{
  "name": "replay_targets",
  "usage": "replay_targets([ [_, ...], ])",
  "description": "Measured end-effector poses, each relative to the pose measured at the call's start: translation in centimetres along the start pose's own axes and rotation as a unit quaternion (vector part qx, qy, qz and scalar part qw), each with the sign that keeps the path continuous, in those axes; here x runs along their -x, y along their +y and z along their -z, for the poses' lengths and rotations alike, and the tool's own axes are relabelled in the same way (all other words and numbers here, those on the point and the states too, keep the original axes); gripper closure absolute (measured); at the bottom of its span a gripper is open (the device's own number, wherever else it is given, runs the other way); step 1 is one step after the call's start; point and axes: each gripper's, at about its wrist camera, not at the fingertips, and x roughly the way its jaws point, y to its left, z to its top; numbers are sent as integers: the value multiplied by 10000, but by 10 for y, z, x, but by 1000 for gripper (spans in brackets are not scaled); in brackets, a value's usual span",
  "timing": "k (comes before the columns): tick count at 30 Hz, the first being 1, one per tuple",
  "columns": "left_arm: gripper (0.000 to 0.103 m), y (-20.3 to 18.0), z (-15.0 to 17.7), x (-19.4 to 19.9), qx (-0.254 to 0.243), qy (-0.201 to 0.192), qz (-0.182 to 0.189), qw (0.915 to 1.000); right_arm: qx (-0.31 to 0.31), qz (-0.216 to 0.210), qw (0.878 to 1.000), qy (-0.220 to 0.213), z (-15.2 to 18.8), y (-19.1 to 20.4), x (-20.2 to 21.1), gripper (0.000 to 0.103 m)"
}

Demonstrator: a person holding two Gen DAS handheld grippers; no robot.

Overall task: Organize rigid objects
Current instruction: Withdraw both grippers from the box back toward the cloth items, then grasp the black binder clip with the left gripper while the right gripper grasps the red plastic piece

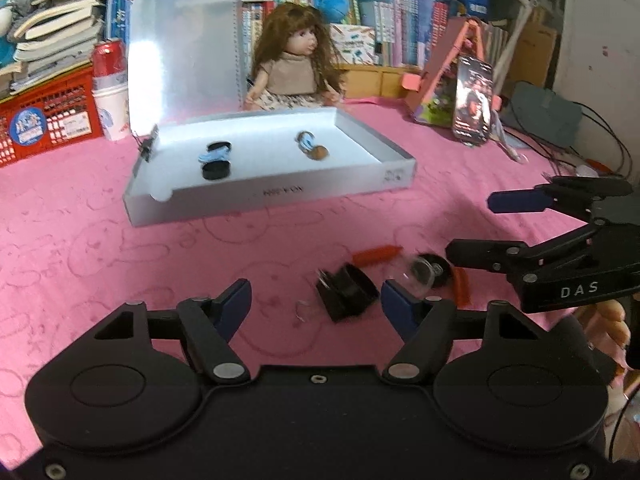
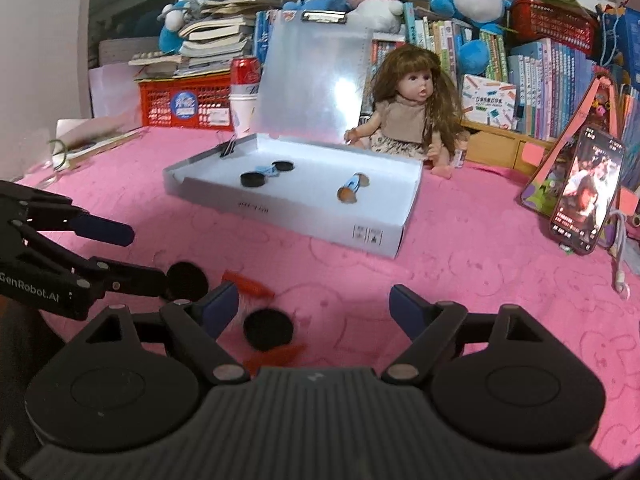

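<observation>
- We saw the white box [image 1: 280,196] lying open on the pink cloth [image 1: 100,248], its lid [image 1: 184,52] propped upright behind it.
- Inside the box we counted two black round caps [image 1: 216,169] joined by a light blue piece, and farther right a brown round piece [image 1: 319,153] with a blue-and-clear part.
- A black binder clip [image 2: 227,148] sat on the box's left wall.
- In front of the box, on the cloth, lay loose black discs [image 2: 268,329] and orange sticks [image 1: 376,255].
- Our left gripper [image 1: 316,300] stood with jaws apart, empty, just above a black piece [image 1: 347,292].
- Our right gripper [image 2: 314,304] was spread wide, holding nothing, one disc near its left finger.
- A doll [image 2: 404,116] sat behind the box.
</observation>
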Motion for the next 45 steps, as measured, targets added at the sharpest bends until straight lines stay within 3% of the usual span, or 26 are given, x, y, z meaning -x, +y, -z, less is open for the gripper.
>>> replay_targets([
  [6,56,-6,6,-7,-12,136,111,9998,196,-172,9995,162,13,2,-1,14],
  [11,61,-7,6,-15,16,197,-34,9998,377,-237,9988,218,20,7,0,14],
  [16,62,5,4,-18,159,175,-333,9992,465,-245,9983,272,23,10,-2,14],
  [22,63,19,1,-22,157,116,-1052,9943,534,-224,9978,327,24,11,-5,15],
  [27,64,21,0,-14,180,-30,-726,9972,549,-150,9979,314,23,12,-7,22],
  [33,64,10,-2,-22,161,7,-598,9981,482,-197,9981,319,24,11,-7,26],
  [38,64,13,-4,-34,276,80,-710,9971,422,-256,9983,324,25,8,-6,26],
  [45,63,34,-6,-32,393,98,-1156,9925,317,-304,9985,314,26,5,-6,26],
])
